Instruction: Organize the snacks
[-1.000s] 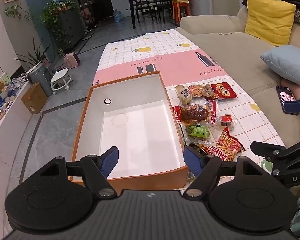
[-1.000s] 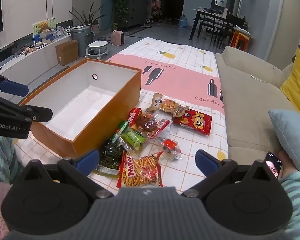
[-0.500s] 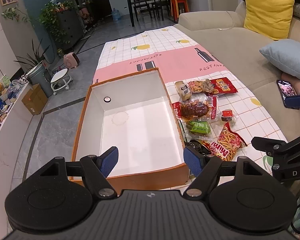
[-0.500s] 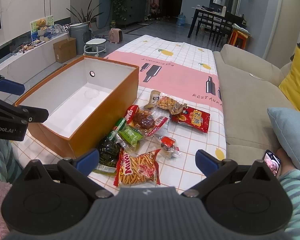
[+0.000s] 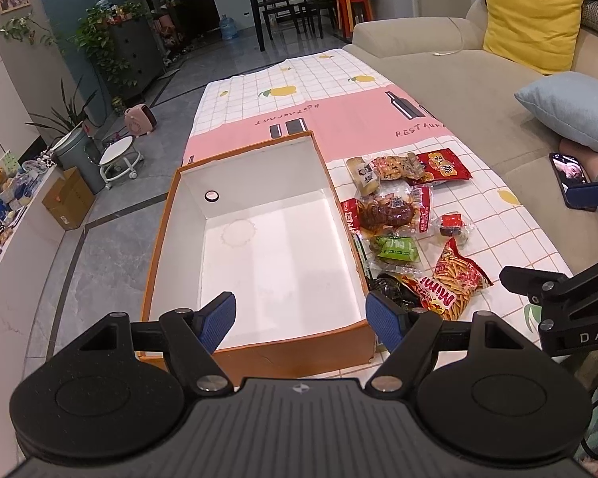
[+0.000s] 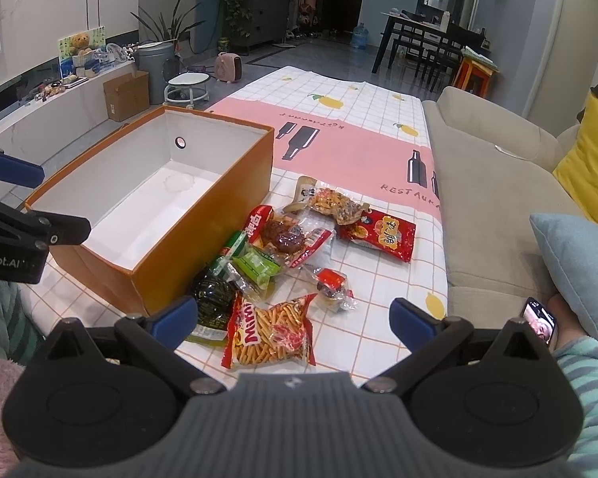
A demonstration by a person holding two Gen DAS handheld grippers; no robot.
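Both grippers hover low over the near end of the table, and both are spread wide with nothing between their blue pads. The left gripper (image 5: pixel 301 314) hangs above the near wall of the orange box (image 5: pixel 259 352), its fingers straddling the open white inside. The box is empty; only a round hole in the far wall and a faint ring mark on the floor show in it.

The right gripper (image 6: pixel 293 316) sits over the snack pile, jaws gaping, holding nothing. Directly under it, at 6 o'clock in the pile, lies the Mimi stick-snack bag (image 6: pixel 271 332), flat on the checked tablecloth (image 6: pixel 382 330). At 9 o'clock of that bag a dark round packet (image 6: pixel 211 292) rests against the box's near corner. Just beyond, toward 11 o'clock, comes a green wrapped snack (image 6: pixel 257 265), and past it a clear pack with brown meat inside (image 6: pixel 289 239). At 1 o'clock of the stick-snack bag sits a small red-topped jelly cup (image 6: pixel 331 285), a little apart from the rest. Farther out, at 12 o'clock, a red crisp bag (image 6: pixel 382 237) lies beside a pack of mixed crackers (image 6: pixel 337 205), with a beige packet (image 6: pixel 305 191) touching that on its left.

All the snacks are on the cloth, to the right of the box, none inside it. A beige sofa (image 6: pixel 490 199) runs along the table at 3 o'clock, with a blue cushion (image 6: pixel 578 255) and a phone (image 6: pixel 540 320) near a striped sleeve (image 6: pixel 586 366)
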